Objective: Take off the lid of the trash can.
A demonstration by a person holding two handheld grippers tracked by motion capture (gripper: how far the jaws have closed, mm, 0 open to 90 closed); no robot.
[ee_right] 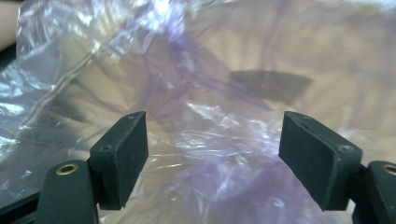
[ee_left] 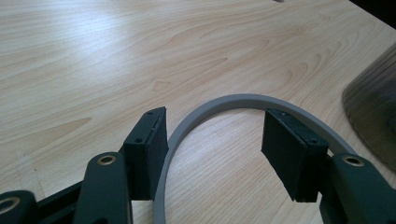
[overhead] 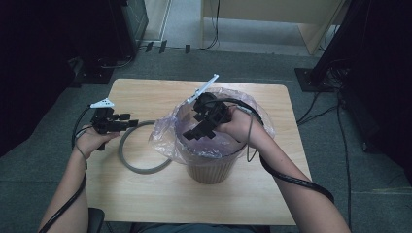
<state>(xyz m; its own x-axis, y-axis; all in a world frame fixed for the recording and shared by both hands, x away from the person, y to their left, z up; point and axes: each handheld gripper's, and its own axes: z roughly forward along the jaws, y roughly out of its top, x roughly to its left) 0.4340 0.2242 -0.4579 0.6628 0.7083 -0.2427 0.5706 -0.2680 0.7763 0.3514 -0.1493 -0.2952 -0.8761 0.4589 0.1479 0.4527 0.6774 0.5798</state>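
The right gripper (overhead: 190, 134) dips inside the mouth of a brown, round plastic waste bin (overhead: 210, 171) that stands on the pale wooden table (overhead: 145, 194). The bin is lined with a thin, clear plastic bag with a purple tint (overhead: 165, 131), whose loose edge is draped over the rim. In the right gripper view, the black jaws stand wide apart with nothing pinched between them; crinkled bag film (ee_right: 210, 135) lies just beyond the pads.

To the left of the bin, the left gripper (overhead: 133, 123) hangs low over the table above a grey, flat plastic ring (overhead: 141, 167) that lies flat on the wood, its right side touching or tucked under the bag's edge. In the left gripper view, its jaws are open, straddling the ring's curved band (ee_left: 233, 100), the pads not pressing on it.
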